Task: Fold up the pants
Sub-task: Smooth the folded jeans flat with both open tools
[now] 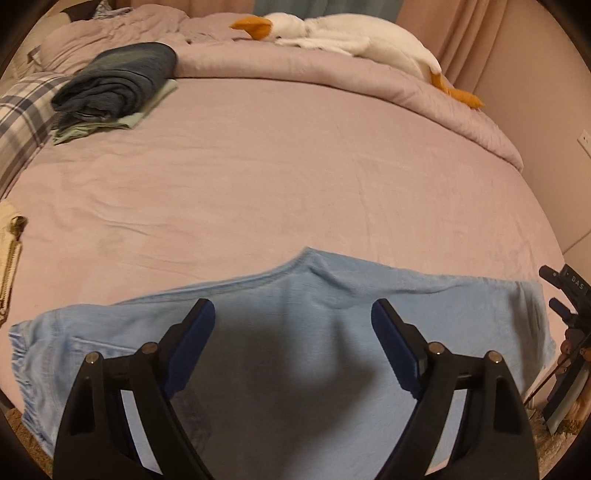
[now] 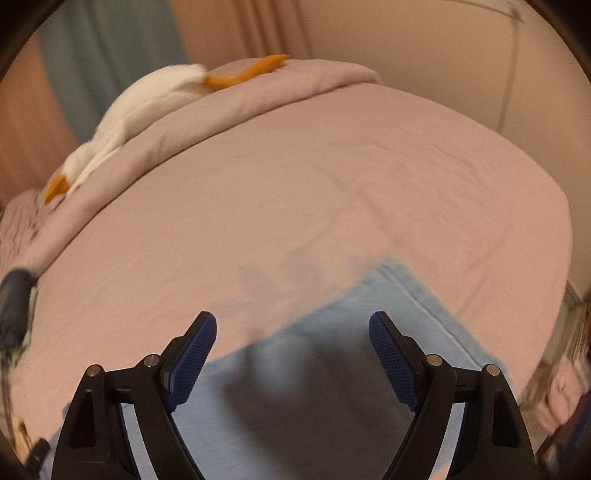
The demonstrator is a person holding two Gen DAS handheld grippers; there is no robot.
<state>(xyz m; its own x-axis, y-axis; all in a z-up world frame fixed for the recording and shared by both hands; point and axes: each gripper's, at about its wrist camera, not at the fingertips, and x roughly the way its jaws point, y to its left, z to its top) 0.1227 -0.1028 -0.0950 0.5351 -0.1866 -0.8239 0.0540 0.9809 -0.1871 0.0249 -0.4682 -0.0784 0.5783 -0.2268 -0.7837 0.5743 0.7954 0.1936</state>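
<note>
**Both sets of fingers wide, pants lying sideways below them**

The left gripper (image 1: pixel 293 317) has its fingers spread wide, and they hold nothing. Right under them and a little ahead lie the light blue pants (image 1: pixel 325 295), flat on the near edge of the bed (image 1: pixel 280 177). The right gripper (image 2: pixel 292 328) is spread wide too, and its fingers are empty. In the right view, which is a bit blurry, one end of the pants (image 2: pixel 332 369) sits below those fingers.

The pants lie long-ways from side to side. The crinkly waist end is far to the left in the left view. The other end is on the right, close to the right gripper (image 1: pixel 570 317). So each gripper is nearest its own end. I think the next move is to grab one end and carry it across to the other.

Farther back on the bed sit a pile of folded clothes (image 1: pixel 114 85) and a white toy goose (image 1: pixel 343 33).
</note>
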